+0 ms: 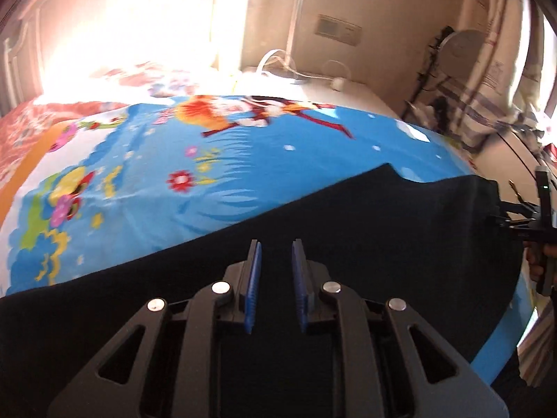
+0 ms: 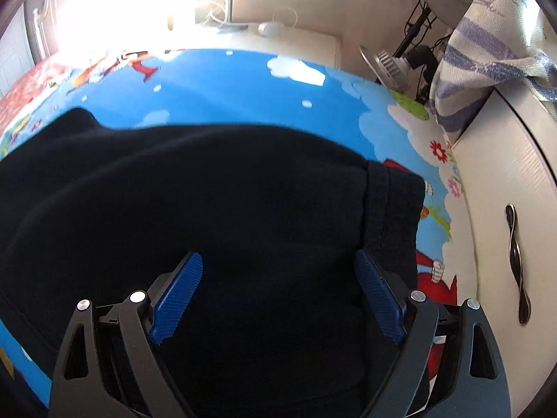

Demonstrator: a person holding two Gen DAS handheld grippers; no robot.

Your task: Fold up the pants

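Dark navy pants [image 1: 313, 216] lie spread on a blue cartoon bedsheet [image 1: 156, 160]. My left gripper [image 1: 275, 247] hovers over the pants with its blue pads a narrow gap apart and nothing between them. My right gripper [image 2: 278, 261] is wide open above the pants [image 2: 209, 191], close to the ribbed waistband [image 2: 390, 209]. The right gripper also shows in the left wrist view [image 1: 501, 216] at the far right end of the pants; whether it touches the cloth there I cannot tell.
A white cabinet with a dark handle [image 2: 518, 264] stands along the bed's right side. A striped cloth [image 2: 487, 52] hangs over its end. A lamp and fan stand [image 2: 410, 55] and a nightstand with cables [image 1: 313, 80] sit beyond the bed. Bright glare fills the upper left.
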